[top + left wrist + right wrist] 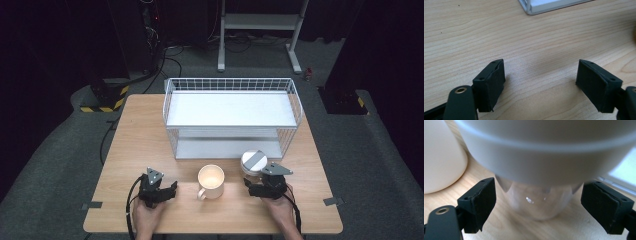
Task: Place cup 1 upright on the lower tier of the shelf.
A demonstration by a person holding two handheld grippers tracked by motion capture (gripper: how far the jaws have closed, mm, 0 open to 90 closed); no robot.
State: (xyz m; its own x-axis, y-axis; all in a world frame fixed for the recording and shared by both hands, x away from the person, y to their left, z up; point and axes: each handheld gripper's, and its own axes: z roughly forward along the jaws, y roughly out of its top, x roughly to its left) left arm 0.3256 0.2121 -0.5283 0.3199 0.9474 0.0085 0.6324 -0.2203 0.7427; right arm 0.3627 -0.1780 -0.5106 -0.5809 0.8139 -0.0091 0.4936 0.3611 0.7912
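Observation:
A clear glass jar with a white and grey lid stands on the wooden table, right of a cream mug. My right gripper is at the jar's near side. In the right gripper view the jar's glass body sits between the open jaws of my right gripper, with a pad close on each side and the lid looming above. The mug stands at the left of that view. My left gripper rests left of the mug. Its jaws are open over bare wood.
A white wire basket shelf with two levels stands at the back middle of the table; its front corner is at the top of the left gripper view. A metal stand and cables are on the floor beyond.

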